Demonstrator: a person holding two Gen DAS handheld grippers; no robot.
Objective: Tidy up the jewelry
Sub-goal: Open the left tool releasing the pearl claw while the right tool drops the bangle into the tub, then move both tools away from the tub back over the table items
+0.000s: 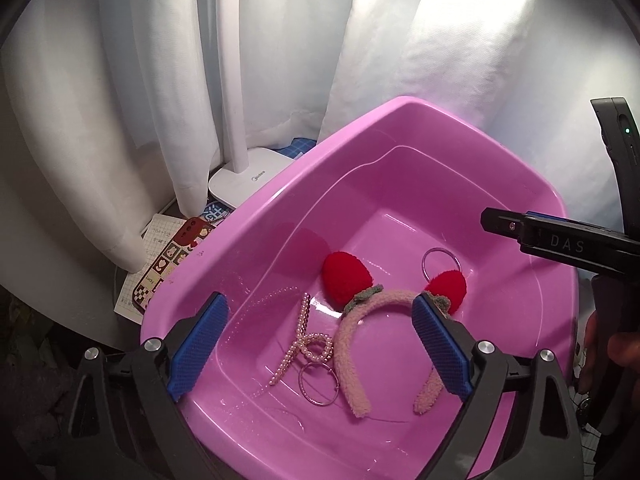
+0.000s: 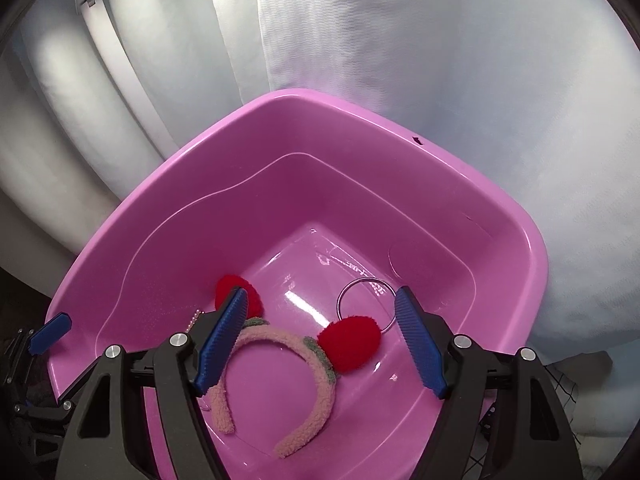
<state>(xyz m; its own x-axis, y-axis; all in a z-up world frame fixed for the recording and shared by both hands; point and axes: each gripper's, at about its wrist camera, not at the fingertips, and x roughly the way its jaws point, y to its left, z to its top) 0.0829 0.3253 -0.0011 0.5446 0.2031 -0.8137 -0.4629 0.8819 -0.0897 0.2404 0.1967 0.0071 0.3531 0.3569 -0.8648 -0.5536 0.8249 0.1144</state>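
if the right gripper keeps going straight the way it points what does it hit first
Most likely the fuzzy pink headband, around its red pom, lying in the pink tub between the open fingers. Depth is unclear, so it might be the tub floor.

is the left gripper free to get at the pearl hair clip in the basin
Probably yes. The left gripper hangs open over the pink basin, and the pearl hair clip lies uncovered between its jaws, with the fuzzy headband just beside it.
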